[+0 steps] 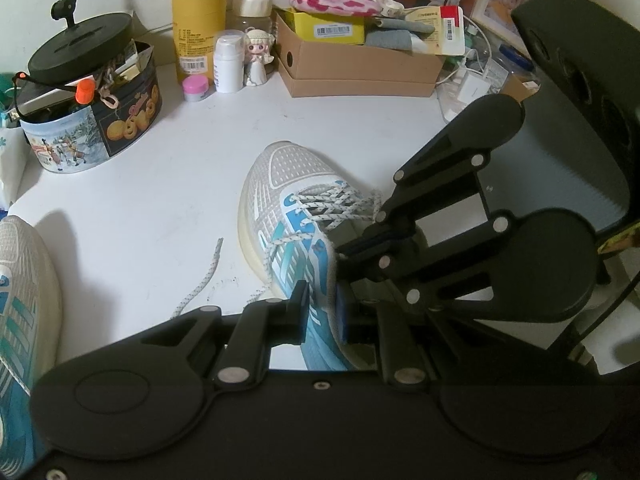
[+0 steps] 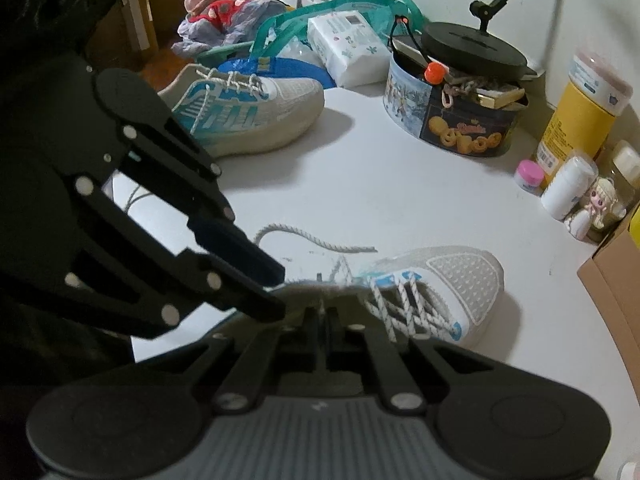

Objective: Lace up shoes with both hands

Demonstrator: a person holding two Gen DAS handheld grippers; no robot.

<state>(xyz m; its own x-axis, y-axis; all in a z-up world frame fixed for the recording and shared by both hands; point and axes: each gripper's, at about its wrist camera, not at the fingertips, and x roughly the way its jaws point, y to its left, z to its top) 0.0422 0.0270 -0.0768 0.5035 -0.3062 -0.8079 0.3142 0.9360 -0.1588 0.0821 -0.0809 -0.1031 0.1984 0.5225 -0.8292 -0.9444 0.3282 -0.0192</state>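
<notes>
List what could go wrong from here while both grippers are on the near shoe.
1. The left gripper clamps the shoe by its collar edge; a hard pull on the lace could likely drag or tip the shoe.
2. The right gripper looks shut on a thin lace strand; it could slip out.
3. The loose lace end lies free on the table and may snag under the left gripper.

White bench along wall: cookie tin under black lamp base, yellow canister, white pump bottle, doll, pink jar, cardboard box.
</notes>
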